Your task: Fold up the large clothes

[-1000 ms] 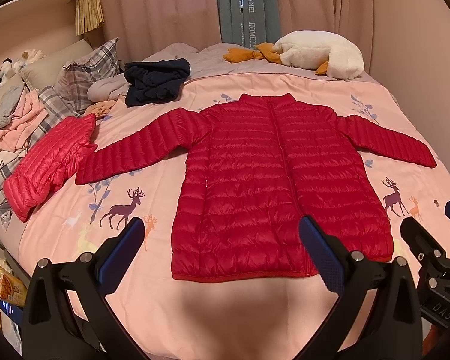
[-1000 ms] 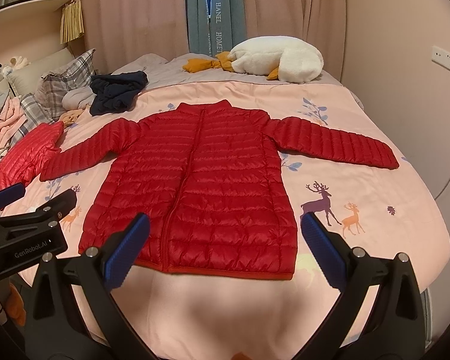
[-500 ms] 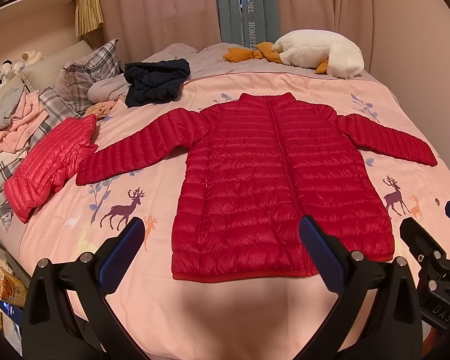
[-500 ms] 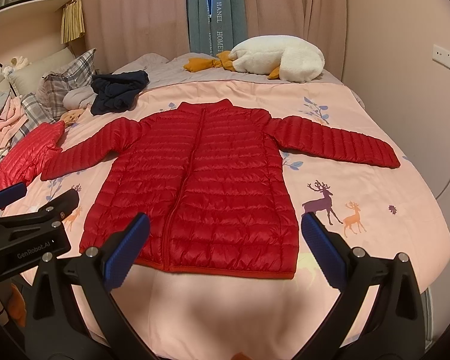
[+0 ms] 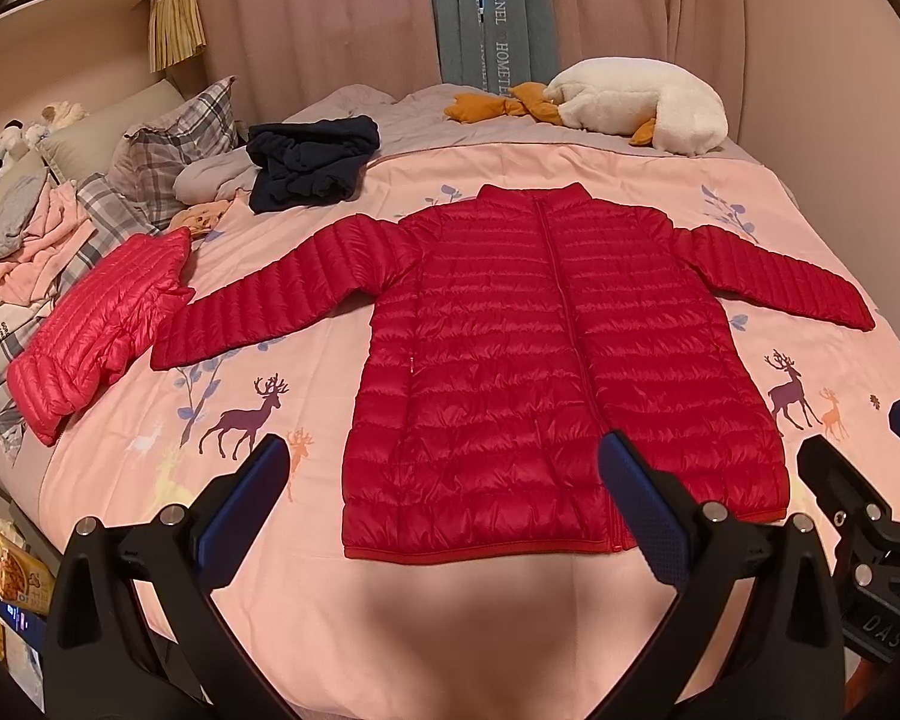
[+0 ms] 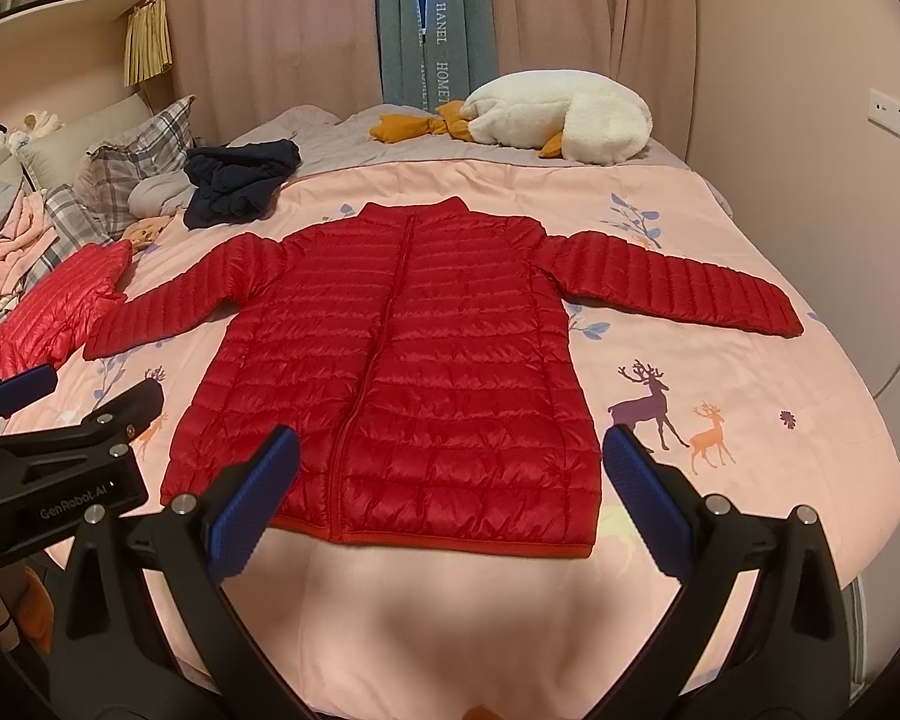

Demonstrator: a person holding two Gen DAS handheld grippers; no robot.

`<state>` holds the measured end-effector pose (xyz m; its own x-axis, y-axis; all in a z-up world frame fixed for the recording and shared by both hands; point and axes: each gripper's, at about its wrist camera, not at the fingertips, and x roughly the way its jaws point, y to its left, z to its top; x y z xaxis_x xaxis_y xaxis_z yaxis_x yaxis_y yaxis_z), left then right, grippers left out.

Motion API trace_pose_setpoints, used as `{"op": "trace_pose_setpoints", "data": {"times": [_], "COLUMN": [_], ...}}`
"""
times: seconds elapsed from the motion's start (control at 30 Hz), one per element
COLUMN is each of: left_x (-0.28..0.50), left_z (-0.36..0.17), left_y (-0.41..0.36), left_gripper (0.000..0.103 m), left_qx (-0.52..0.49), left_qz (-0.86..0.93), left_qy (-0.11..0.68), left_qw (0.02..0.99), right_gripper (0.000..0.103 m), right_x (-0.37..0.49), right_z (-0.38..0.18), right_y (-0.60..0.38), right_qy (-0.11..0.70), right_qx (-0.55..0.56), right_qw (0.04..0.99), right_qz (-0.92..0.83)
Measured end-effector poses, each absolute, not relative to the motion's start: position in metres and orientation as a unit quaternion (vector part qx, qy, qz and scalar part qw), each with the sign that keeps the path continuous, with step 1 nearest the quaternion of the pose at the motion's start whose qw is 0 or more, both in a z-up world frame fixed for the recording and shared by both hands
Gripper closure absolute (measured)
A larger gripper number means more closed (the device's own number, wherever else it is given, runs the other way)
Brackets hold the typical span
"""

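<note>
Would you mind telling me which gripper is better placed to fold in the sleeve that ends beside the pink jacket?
Probably the left gripper. It hangs open nearer that sleeve and the pink jacket; the right gripper sits toward the other sleeve.

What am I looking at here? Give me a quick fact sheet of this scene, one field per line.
Place: bed with pink deer-print cover
Main garment: red puffer jacket, spread flat, zipped, both sleeves out
Fold state: not yet begun
Left gripper: open, holding nothing, above the hem
Right gripper: open, holding nothing, above the hem
Also on bed: lighter red jacket, folded; dark blue clothes; white plush goose
</note>
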<state>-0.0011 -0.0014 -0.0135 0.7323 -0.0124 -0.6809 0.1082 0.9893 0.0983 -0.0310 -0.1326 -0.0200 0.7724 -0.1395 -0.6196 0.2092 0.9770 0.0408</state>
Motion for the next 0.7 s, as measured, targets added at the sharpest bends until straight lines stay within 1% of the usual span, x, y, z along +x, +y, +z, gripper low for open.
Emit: {"op": "trace_pose_setpoints", "data": {"times": [0.7], "left_x": [-0.0006], "left_z": [-0.0137], "left_y": [-0.0019], "left_gripper": [0.001], "left_qx": [0.067], "left_qz": [-0.032], "left_qy": [0.365], "left_qw": [0.928], "right_gripper": [0.002], "right_x": [-0.0297], "right_z": [-0.0215], "right_y": [-0.1323], "right_qy": [0.326], "right_qx": [0.053], "right_qw": [0.939], "right_qz": [-0.093]}}
